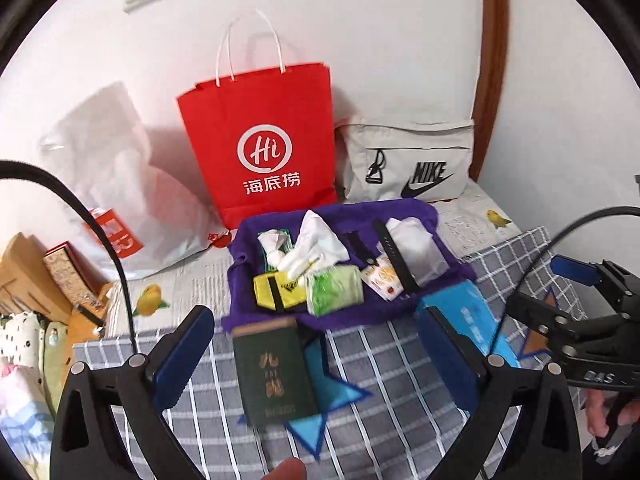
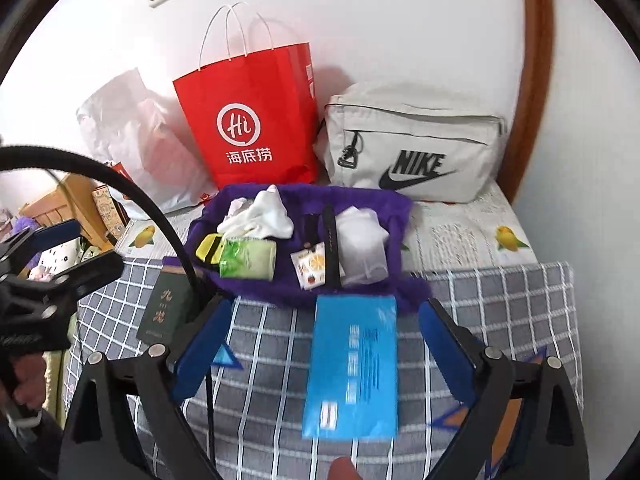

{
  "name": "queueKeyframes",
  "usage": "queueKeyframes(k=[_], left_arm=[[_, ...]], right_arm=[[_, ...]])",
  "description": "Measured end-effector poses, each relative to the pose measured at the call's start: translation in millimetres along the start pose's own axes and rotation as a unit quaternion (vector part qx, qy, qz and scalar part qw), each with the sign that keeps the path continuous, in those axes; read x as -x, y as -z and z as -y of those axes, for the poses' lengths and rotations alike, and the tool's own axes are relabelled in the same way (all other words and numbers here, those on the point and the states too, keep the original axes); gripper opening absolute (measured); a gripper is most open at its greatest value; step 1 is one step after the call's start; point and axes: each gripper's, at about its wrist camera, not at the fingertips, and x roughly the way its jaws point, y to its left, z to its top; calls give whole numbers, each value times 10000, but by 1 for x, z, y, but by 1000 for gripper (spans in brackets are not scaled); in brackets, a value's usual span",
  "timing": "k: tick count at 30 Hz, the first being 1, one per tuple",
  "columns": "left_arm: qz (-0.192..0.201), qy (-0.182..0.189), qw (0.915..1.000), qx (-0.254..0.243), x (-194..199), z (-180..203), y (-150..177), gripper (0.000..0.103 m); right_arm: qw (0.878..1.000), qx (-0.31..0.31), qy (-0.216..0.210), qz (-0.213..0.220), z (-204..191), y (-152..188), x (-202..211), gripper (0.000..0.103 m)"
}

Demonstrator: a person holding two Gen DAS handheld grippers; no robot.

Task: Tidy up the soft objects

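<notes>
Both hand-held grippers hover wide open over the bed, each framing a flat packet.

We see the left hand-held gripper (image 1: 312, 354) spread open and holding nothing, with the dark green booklet (image 1: 272, 372) lying between its fingers on the grey checked blanket (image 1: 400, 360). The right hand-held gripper (image 2: 324, 352) is likewise open and empty, the blue packet (image 2: 354, 364) lying flat between its fingers. Just beyond both, the purple cloth (image 2: 384, 204) carries white gloves (image 2: 264, 216), a green tissue pack (image 2: 250, 258), a yellow pouch (image 1: 276, 288) and a black strap (image 2: 331, 240). Behind it, against the wall, stand a red paper bag (image 1: 260, 140) and a grey Nike bag (image 2: 416, 148).
</notes>
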Motion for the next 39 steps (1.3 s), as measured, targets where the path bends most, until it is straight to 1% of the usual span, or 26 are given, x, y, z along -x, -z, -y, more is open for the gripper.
queueKeyframes(k=[4,6,10,12,15,17,24,27,39], left_arm=[[100,43,9999,5,35,14,26,103],[141,50,9999,45,49,18,39,103],[198,66,9997,104,70,23,58,103],[219,-16,9997,118,77,23,64,103],[349,-150,9991,191,94,22,72,103],[420,-176,9987,233,102,23,76,103],[392,-218,9986,274,108,30,86,103],[349,-225,9986,335,108,32,89,103],[289,-241,9984,415,112,31,101,103]], right_arm=[[9999,-25,42,119,-7,24,27,98],[9999,1,45,137,-11,35,37,101],[9998,46,75,170,-21,55,59,102],[9997,55,67,206,-25,61,70,103],[9996,-11,1,296,-27,69,87,103],[9995,-41,-7,322,-27,73,93,103],[9995,-126,-13,296,-24,85,100,103],[9995,-91,48,284,-23,91,103,103],[9994,-141,110,312,-19,100,108,103]])
